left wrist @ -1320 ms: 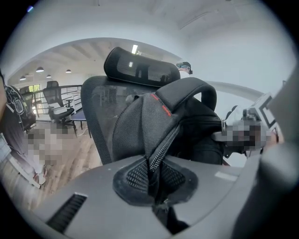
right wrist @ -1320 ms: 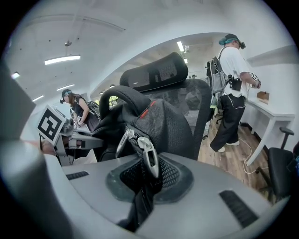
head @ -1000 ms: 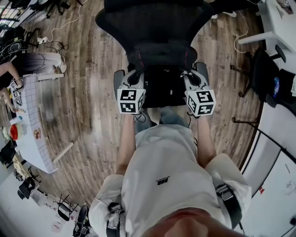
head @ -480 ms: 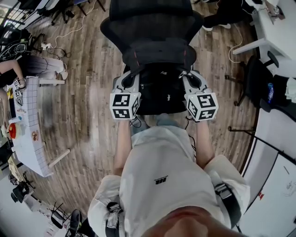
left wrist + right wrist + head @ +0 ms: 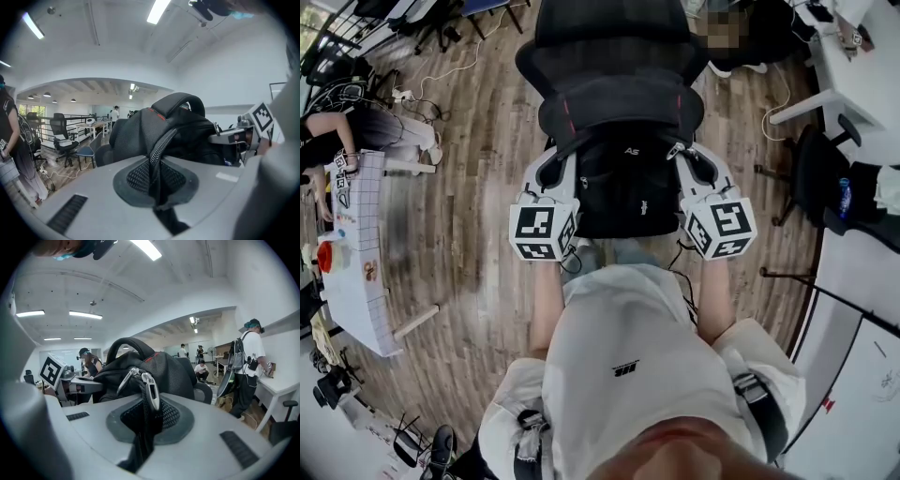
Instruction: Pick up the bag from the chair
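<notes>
A black backpack [image 5: 623, 178] with red trim hangs between my two grippers, in front of the black mesh office chair [image 5: 614, 47]. My left gripper [image 5: 551, 169] is shut on the bag's left shoulder strap [image 5: 157, 159], which runs between its jaws. The right gripper [image 5: 692, 161] is shut on the right strap [image 5: 140, 423], where metal zipper pulls [image 5: 149, 385] lie against the webbing. The bag's rounded top [image 5: 154, 366] fills the middle of both gripper views. Whether its base touches the seat is hidden by the bag itself.
A white gridded table [image 5: 361, 253] with small items stands at the left, and a person [image 5: 356, 127] sits beside it. White desks [image 5: 862, 66] and a dark chair [image 5: 825, 169] are at the right. Cables [image 5: 441, 56] trail over the wooden floor. Other people stand around the office.
Both grippers have drawn back toward my body with the backpack held between them, and their marker cubes have spread apart. The chair now lies higher in the head view.
</notes>
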Tool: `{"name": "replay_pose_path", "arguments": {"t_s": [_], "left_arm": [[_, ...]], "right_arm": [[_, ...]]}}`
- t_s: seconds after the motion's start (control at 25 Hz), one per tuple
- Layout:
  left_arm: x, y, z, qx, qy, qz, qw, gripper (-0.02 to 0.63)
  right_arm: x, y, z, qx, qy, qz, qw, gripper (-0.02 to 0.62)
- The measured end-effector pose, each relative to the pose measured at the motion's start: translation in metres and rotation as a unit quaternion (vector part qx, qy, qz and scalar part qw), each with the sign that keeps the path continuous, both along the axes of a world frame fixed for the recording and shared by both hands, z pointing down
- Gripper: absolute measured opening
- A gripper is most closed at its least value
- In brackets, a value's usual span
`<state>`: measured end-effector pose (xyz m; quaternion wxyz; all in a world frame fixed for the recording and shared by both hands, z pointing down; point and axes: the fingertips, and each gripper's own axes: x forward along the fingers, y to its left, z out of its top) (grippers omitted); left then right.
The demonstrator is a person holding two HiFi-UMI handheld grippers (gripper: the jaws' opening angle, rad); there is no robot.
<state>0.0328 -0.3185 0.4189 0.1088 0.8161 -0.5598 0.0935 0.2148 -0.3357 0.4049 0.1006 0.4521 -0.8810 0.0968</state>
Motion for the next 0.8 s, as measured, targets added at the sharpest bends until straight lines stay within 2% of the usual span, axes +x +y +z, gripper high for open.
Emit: {"name": "replay_pose_path", "arguments": {"t_s": [0.28, 0.8], "left_arm": [[-0.018, 0.041, -0.029, 0.032, 0.005, 0.022, 0.9992, 0.018], [-0.029, 0.137, -0.035, 0.037, 0.014, 0.06, 0.9975, 0.018]], "right_arm": [[-0.016, 0.043, -0.028, 0.03, -0.007, 0.016, 0.999, 0.011], [-0.026, 0.148, -0.033, 0.028, 0.01, 0.063, 0.998, 0.011]]}}
